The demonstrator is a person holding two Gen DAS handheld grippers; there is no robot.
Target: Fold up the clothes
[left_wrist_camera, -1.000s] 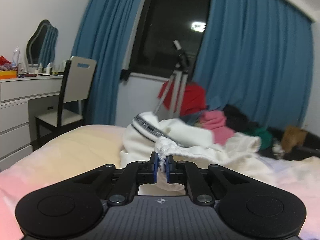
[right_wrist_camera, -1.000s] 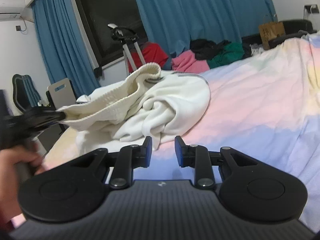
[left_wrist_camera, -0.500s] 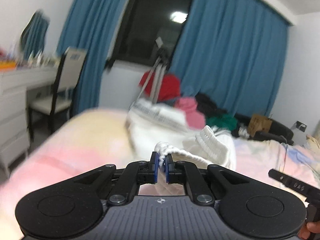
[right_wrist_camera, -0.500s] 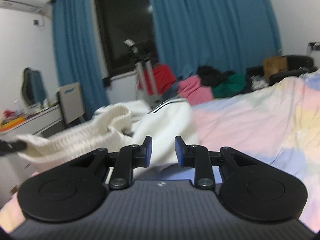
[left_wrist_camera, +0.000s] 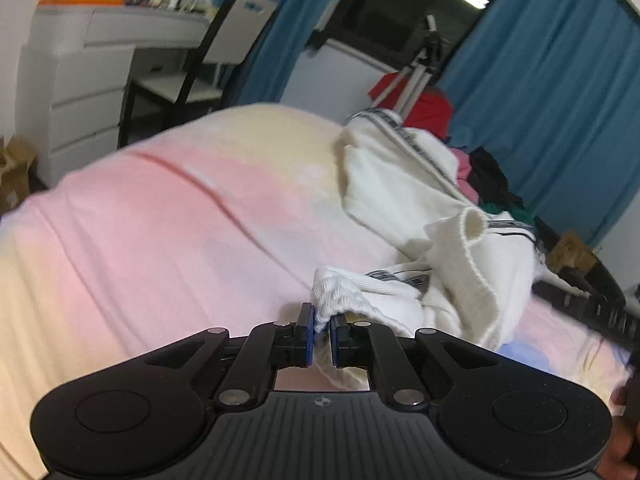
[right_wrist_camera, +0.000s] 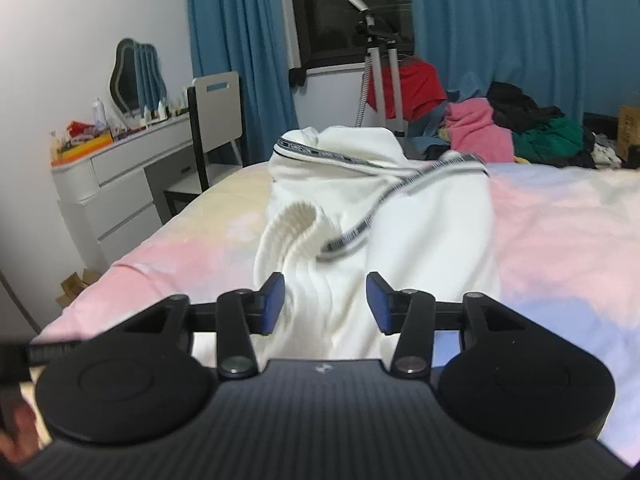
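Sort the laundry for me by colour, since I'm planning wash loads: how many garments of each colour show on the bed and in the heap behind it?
White knit garment with black-and-white striped trim, on the bed, pinched by the left gripper: 1
Red garment: 1
Pink garment: 1
Black garment: 1
Green garment: 1
Total: 5

I'm in a home bedroom: a bed (right_wrist_camera: 560,232) in pastel sheets, a white dresser (right_wrist_camera: 120,184) with mirror (right_wrist_camera: 138,76), blue curtains (right_wrist_camera: 236,40), clothes heaped (right_wrist_camera: 520,128) by the window.
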